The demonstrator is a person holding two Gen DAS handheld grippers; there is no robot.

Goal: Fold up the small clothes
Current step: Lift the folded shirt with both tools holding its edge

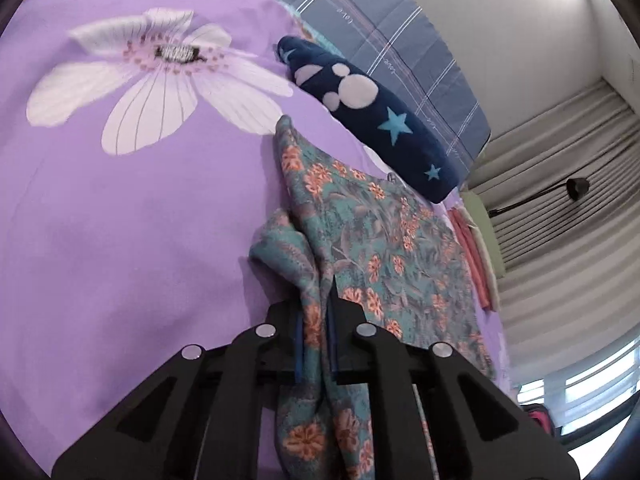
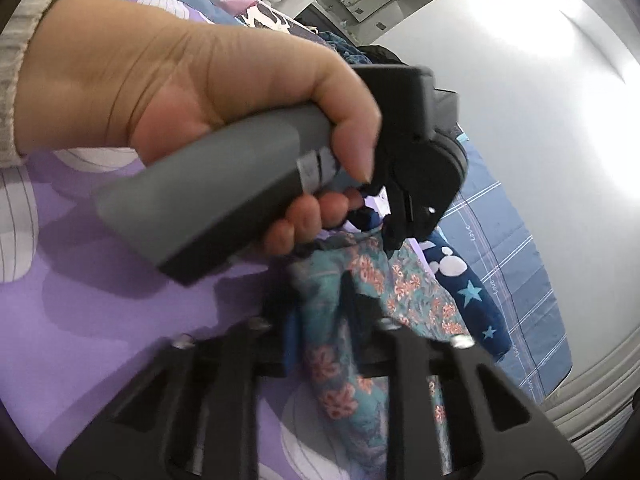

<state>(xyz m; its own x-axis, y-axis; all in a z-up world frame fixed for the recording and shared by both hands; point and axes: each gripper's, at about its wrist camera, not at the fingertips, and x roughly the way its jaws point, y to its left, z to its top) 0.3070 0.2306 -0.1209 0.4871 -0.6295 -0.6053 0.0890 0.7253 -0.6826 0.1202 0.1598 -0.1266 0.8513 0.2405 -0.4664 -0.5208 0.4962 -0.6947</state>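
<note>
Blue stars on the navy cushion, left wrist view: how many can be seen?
3 on the navy cushion: one faint at its far tip, one large at the middle, one small near its near end. Others may be hidden underneath.

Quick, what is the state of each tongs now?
Left tongs: closed on the floral garment.
Right tongs: closed on the same floral garment.

A bed sheet (image 1: 120,220), purple with white flowers, carries a floral cloth (image 1: 384,240), a navy starred cloth (image 1: 372,108) and a blue quilt (image 1: 400,28)
</note>
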